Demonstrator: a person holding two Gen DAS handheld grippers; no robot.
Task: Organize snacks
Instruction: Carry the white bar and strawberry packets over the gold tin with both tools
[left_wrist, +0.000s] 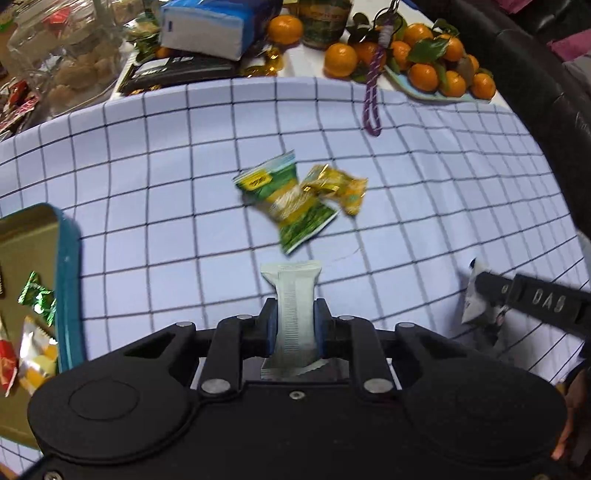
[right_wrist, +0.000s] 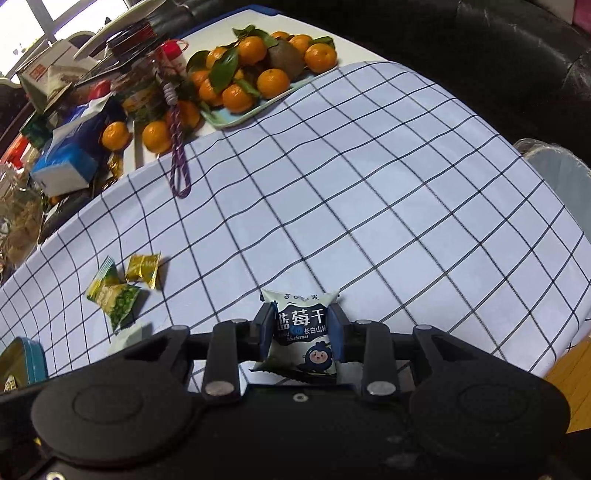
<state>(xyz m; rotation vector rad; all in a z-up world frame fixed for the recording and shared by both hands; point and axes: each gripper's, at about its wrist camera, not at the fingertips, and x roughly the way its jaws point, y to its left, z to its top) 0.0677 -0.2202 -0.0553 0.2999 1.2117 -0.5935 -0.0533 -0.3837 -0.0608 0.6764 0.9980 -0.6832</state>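
My left gripper (left_wrist: 295, 308) is shut on a pale white snack packet (left_wrist: 295, 314), held above the checked cloth. My right gripper (right_wrist: 301, 314) is shut on a white and blue blueberry snack packet (right_wrist: 301, 328); it also shows at the right of the left wrist view (left_wrist: 476, 295). A green and yellow packet (left_wrist: 290, 201) and a gold candy (left_wrist: 341, 184) lie together on the cloth ahead of the left gripper; both also show at the left of the right wrist view, the packet (right_wrist: 114, 295) and the candy (right_wrist: 144, 269). A teal tin (left_wrist: 68, 280) at the left holds several wrapped snacks.
A plate of mandarins (left_wrist: 439, 70) sits at the back right, with loose mandarins (left_wrist: 284, 29), a purple lanyard (left_wrist: 371, 92), a tissue pack (left_wrist: 210, 29) and a clear jar (left_wrist: 62, 51) along the back. A lined bin (right_wrist: 557, 173) stands beyond the table's right edge.
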